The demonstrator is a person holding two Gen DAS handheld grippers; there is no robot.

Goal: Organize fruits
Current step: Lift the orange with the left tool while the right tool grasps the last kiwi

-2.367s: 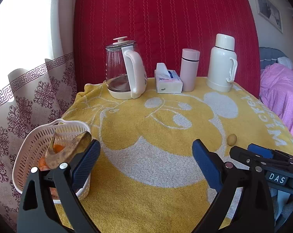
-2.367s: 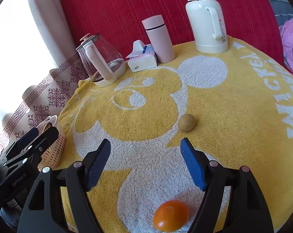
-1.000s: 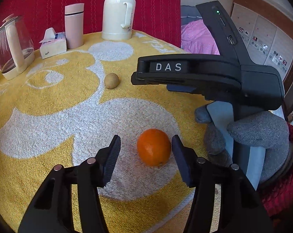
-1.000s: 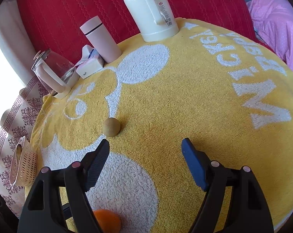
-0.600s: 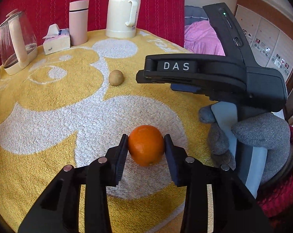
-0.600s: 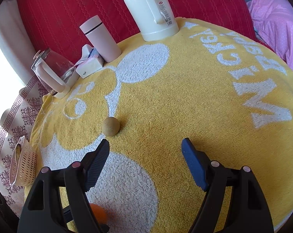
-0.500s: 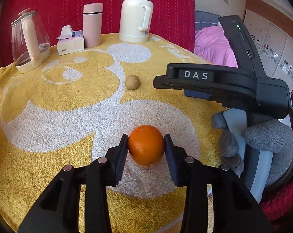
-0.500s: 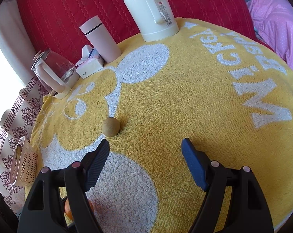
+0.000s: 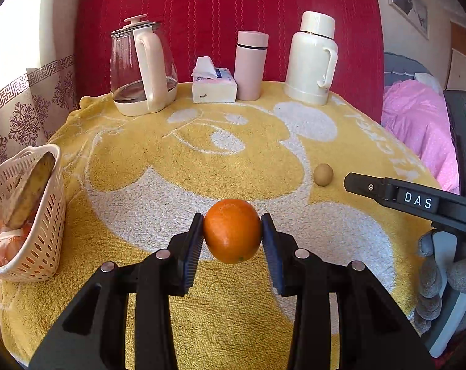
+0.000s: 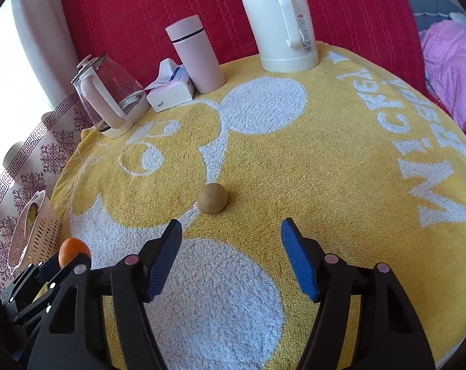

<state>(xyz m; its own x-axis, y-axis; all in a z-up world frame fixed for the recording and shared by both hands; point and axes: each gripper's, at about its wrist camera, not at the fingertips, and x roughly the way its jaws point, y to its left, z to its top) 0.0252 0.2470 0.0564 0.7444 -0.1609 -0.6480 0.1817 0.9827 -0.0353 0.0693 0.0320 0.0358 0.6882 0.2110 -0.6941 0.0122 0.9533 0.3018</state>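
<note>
My left gripper is shut on an orange, held above the yellow towel. That orange also shows at the left edge of the right wrist view. A white slotted basket stands at the table's left edge, holding a yellowish-brown fruit and some orange ones. A small round brown fruit lies on the towel just ahead of my right gripper, which is open with nothing between its fingers. In the left wrist view this brown fruit lies at the right.
Along the back edge stand a glass kettle, a tissue pack, a pink tumbler and a white thermos, against a red backdrop. A pink bed cover lies to the right. A gloved hand holds the right gripper.
My left gripper closed on the orange, lifted it and swung left, bringing the basket into view. The right gripper stayed open and moved a little closer to the brown fruit.
</note>
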